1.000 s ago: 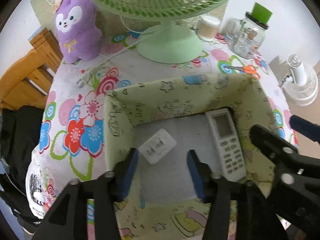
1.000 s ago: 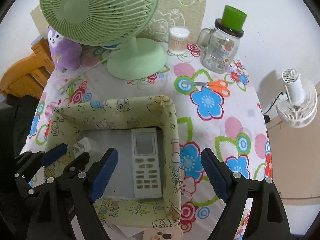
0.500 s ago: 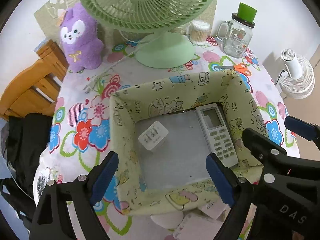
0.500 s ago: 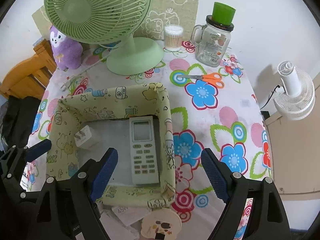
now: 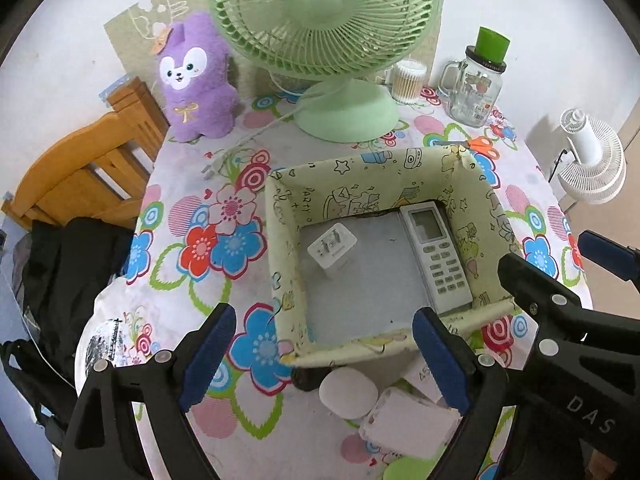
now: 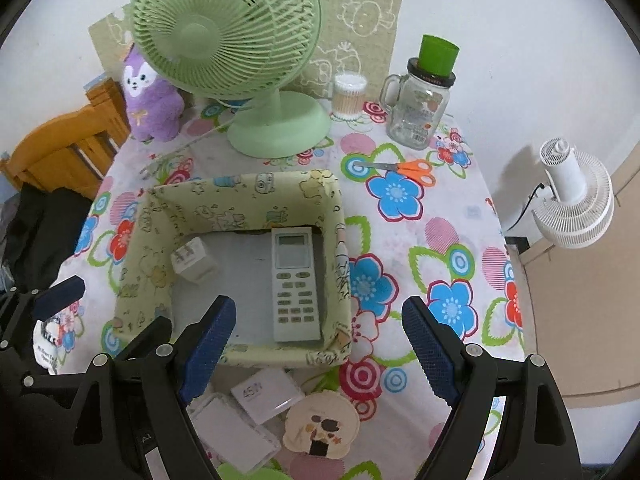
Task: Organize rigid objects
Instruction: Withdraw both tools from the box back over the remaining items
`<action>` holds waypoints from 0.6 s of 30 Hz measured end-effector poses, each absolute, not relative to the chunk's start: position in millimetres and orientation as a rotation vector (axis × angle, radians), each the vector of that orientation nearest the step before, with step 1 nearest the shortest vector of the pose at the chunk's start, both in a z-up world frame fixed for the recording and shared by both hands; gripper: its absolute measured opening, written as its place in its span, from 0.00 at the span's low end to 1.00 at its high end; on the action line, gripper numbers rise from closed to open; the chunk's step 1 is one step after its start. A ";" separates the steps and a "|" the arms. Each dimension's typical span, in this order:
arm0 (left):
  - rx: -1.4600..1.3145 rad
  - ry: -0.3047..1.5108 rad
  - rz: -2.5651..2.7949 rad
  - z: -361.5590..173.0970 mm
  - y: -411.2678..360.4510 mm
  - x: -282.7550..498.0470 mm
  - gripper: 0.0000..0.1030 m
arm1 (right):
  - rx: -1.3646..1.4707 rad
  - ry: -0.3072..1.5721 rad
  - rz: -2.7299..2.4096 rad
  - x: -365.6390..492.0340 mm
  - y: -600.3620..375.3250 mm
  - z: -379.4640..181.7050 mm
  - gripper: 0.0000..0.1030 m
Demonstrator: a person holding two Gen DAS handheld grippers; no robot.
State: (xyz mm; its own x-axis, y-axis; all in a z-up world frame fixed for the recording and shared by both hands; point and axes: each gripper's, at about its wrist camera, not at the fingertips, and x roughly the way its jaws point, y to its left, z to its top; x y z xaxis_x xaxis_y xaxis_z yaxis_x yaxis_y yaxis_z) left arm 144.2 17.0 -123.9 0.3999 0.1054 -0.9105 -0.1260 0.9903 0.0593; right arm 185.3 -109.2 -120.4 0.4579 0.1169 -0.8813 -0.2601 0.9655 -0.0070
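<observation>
Left tongs and right tongs standing apart, empty; small white items lying partly hidden behind them, below fabric box.

2 wrist fisheyes, steeply downward, near the table, sharing fabric box, green fan

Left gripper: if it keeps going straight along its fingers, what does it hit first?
Probably the near wall of the fabric storage box, or the grey floor just inside it. The left gripper is open and empty, and depth is hard to judge here.
</observation>
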 end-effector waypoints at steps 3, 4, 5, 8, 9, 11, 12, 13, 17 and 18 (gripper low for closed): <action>-0.017 1.150 0.160 -119.4 18.1 136.6 0.89 | -0.142 1.062 0.242 176.7 -108.4 -114.9 0.85; -0.014 1.155 0.173 -118.8 18.7 134.3 0.89 | -0.138 1.064 0.249 173.9 -108.4 -113.3 0.85; -0.015 1.157 0.177 -118.1 19.4 131.4 0.89 | -0.133 1.068 0.254 171.3 -108.3 -112.2 0.85; -0.012 1.148 0.169 -114.3 19.0 121.8 0.88 | -0.137 1.076 0.248 163.2 -106.8 -109.4 0.85; -0.006 1.143 0.166 -112.6 18.3 118.7 0.88 | -0.137 1.077 0.245 160.2 -106.6 -108.4 0.85; 0.011 1.136 0.161 -109.2 16.7 113.3 0.88 | -0.141 1.082 0.241 154.1 -105.9 -106.6 0.85; 0.020 1.129 0.158 -107.3 15.4 109.6 0.88 | -0.143 1.086 0.239 152.0 -105.9 -106.3 0.85; 0.022 1.124 0.152 -105.5 14.8 106.6 0.88 | -0.142 1.092 0.236 149.3 -106.0 -105.7 0.85; -0.001 1.113 0.120 -100.1 15.0 94.4 0.88 | -0.136 1.089 0.225 137.0 -108.3 -100.7 0.85; -0.007 1.113 0.110 -98.9 15.1 91.5 0.88 | -0.132 1.087 0.231 133.8 -108.5 -99.2 0.85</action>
State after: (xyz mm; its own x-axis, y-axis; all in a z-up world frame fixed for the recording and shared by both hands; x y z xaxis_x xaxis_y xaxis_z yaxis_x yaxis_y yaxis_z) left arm 91.5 15.1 -98.9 0.4369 0.0850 -0.8955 -0.0919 0.9945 0.0496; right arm 133.8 -108.5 -99.2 0.4443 0.1210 -0.8877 -0.2500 0.9682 0.0069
